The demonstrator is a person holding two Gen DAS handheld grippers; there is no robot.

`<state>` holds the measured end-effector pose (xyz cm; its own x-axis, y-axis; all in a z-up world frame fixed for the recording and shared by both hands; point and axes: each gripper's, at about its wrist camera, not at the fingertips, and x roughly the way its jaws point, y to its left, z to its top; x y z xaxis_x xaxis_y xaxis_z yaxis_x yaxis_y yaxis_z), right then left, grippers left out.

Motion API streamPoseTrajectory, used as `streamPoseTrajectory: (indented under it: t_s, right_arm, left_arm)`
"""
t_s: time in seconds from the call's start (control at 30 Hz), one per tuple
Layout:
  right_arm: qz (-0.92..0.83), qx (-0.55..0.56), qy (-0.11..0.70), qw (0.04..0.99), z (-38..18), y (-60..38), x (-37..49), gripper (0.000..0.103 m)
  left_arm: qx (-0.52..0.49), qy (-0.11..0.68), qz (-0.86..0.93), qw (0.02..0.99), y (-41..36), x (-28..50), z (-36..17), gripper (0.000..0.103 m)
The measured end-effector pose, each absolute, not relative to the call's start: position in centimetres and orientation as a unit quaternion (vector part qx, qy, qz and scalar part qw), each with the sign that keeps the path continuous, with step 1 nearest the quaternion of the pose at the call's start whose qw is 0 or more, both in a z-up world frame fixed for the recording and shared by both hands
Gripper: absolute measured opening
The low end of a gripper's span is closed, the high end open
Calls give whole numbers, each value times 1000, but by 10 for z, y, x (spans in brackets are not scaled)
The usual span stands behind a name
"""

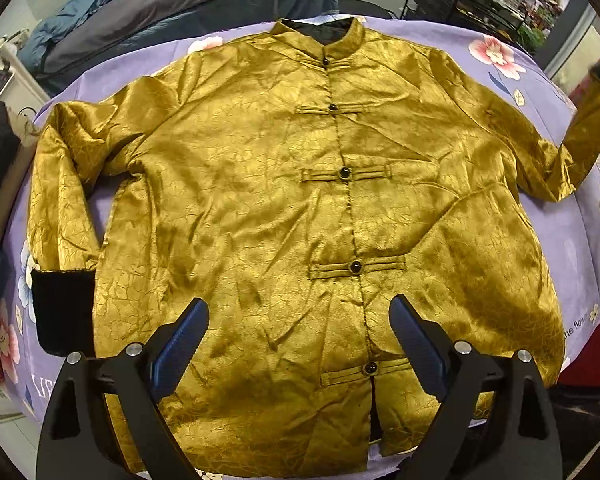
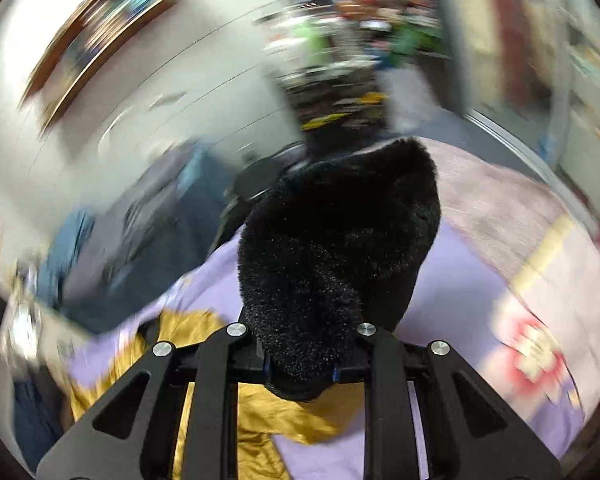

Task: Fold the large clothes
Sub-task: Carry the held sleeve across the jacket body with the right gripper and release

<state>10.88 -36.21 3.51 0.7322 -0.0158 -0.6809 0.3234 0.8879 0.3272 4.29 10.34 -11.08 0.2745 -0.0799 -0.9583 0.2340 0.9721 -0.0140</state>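
Your left wrist camera looks steeply down over its open fingers (image 1: 299,344) at the whole gold jacket (image 1: 260,200) on the purple sheet (image 1: 480,40). Your right wrist camera sits close behind a black furry cuff (image 2: 332,248), facing obliquely across the blurred room. Both views share jacket and sheet.

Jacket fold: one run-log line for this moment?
stage: sleeve fold starting | jacket: flat, face up, buttoned, on purple sheet | right tool: shut on black cuff, sleeve lifted | left tool: open, above hem, holding nothing
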Motion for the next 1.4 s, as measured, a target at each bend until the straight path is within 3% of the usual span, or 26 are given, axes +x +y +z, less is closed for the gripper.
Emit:
streamPoseTrajectory:
  t_s: [0.43, 0.77, 0.83, 0.97, 1.4]
  right_arm:
    - [130, 9, 455, 881, -20, -60, 213, 20]
    - [192, -79, 500, 841, -78, 59, 209, 23]
    - [206, -102, 499, 836, -85, 78, 204, 29]
    - [228, -127, 500, 826, -91, 101, 194, 67]
    - [223, 30, 515, 827, -72, 12, 162, 72]
  left_arm:
    - [25, 591, -39, 805, 158, 40, -108, 89]
    - [18, 596, -8, 803, 187, 41, -113, 89]
    - [17, 596, -4, 803, 190, 43, -114, 89]
    - [21, 593, 2, 805, 194, 51, -111, 89]
    - [3, 597, 4, 802, 195, 72, -111, 90]
